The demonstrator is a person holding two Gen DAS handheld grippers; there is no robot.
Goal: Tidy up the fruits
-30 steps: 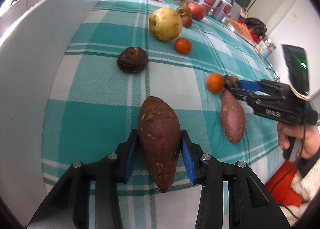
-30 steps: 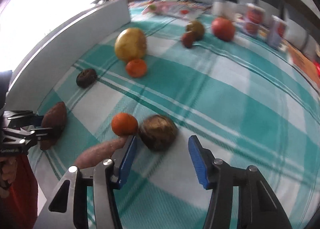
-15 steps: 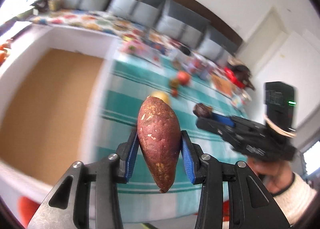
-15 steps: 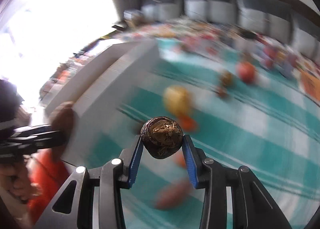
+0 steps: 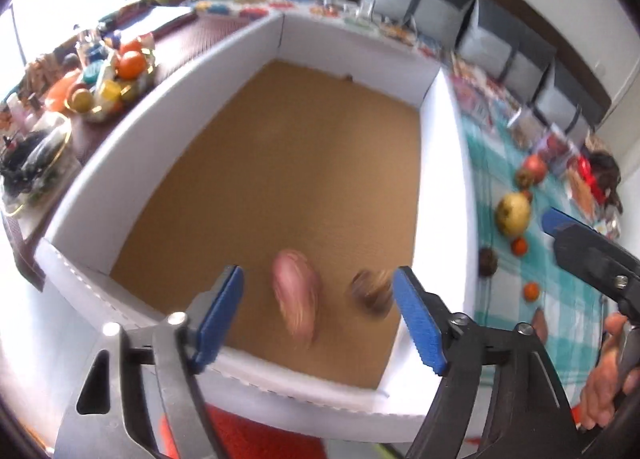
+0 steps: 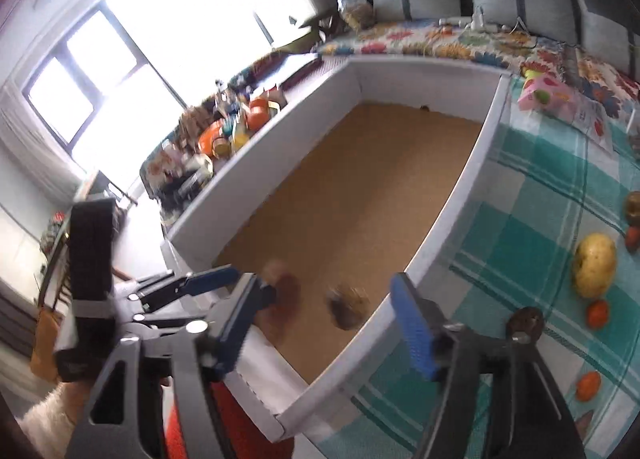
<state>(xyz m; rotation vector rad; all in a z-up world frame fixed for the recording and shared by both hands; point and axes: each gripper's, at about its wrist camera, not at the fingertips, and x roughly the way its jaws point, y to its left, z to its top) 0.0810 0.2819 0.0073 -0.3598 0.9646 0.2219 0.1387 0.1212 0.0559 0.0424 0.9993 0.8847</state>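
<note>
A white box [image 5: 444,179] with a brown floor fills both views. Above its near end my left gripper [image 5: 318,293] hangs with its jaws opening. A reddish sweet potato [image 5: 296,299] is blurred below them, free of the pads. To its right a round brown fruit [image 5: 370,293] is also blurred inside the box. My right gripper [image 6: 330,299] is opening too, and the brown fruit [image 6: 348,307] lies loose beneath it. The sweet potato [image 6: 282,295] shows beside its left finger. Each gripper appears in the other's view: the right gripper [image 5: 560,225] and the left gripper [image 6: 200,285].
On the teal checked cloth right of the box lie a yellow pear [image 5: 513,214], two mandarins [image 5: 519,246], a dark brown fruit [image 5: 488,261], a red apple [image 5: 536,169] and another sweet potato [image 5: 540,325]. A cluttered side table [image 5: 116,79] stands left of the box.
Both grippers rose from the cloth and swung over the box. Their jaws have parted, and the sweet potato and the brown fruit have dropped out of them into the box.
</note>
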